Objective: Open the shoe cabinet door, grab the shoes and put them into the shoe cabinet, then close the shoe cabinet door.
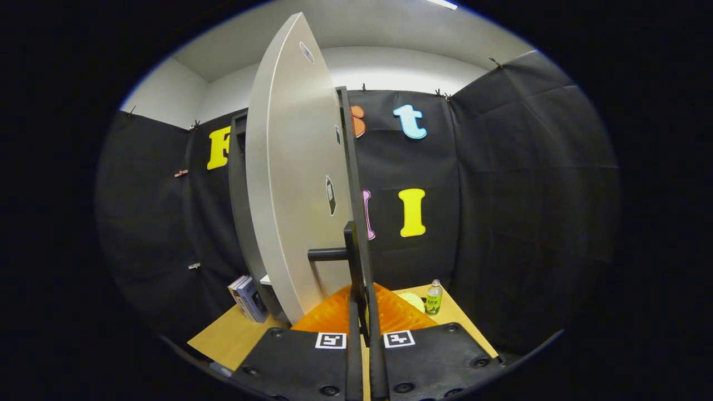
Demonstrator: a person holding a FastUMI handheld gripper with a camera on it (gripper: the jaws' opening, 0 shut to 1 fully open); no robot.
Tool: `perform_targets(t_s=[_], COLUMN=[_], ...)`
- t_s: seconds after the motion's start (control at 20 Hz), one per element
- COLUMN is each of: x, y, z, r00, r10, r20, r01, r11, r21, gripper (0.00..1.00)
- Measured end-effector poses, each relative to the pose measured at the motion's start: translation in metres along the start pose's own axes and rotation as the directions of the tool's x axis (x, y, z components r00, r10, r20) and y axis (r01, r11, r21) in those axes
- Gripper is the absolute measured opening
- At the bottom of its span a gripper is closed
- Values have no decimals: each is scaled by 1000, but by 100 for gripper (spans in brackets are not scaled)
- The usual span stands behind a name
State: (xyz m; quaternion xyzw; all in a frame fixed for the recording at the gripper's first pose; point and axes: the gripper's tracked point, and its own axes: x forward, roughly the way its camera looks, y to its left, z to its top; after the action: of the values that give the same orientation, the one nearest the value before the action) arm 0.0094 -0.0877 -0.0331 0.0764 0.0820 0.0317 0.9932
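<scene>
My jaws (365,312) are pressed onto the edge of the shoe cabinet door (295,184), which runs straight up between the two fingers with its dark edge strip toward me. The dark bar handle (330,254) juts out from the door's pale face just above my grip. The door stands swung well out from the dark cabinet frame (238,184) behind it, so I judge the opening step is nearly finished or the closing one is about to begin; which of the two I cannot tell.

To do this well I should hold a firm pinch on the edge and follow the arc of the hinge, letting my wrist turn with the panel instead of pulling straight, so the edge does not slip out sideways.

I cannot see the cabinet's inside, and I cannot make out any shoes with certainty. A pale yellowish thing (413,301) lies on the counter (228,334) just beyond my fingers, too hidden to name. A green bottle (434,297) stands near it, on the side the door would sweep if opened wider. A small stack of books (248,298) leans by the foot of the cabinet, on the other side of the door.
</scene>
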Motion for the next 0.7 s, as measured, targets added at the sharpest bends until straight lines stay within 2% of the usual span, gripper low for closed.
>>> perform_targets(t_s=[0.45, 0.7], x=[-19, -55], y=[-14, -17], z=[2, -3], r00=[1000, 1000], r10=[17, -28], r20=[13, -1], r01=[-17, 28], r11=[999, 999], r21=[41, 38], gripper=[10, 28])
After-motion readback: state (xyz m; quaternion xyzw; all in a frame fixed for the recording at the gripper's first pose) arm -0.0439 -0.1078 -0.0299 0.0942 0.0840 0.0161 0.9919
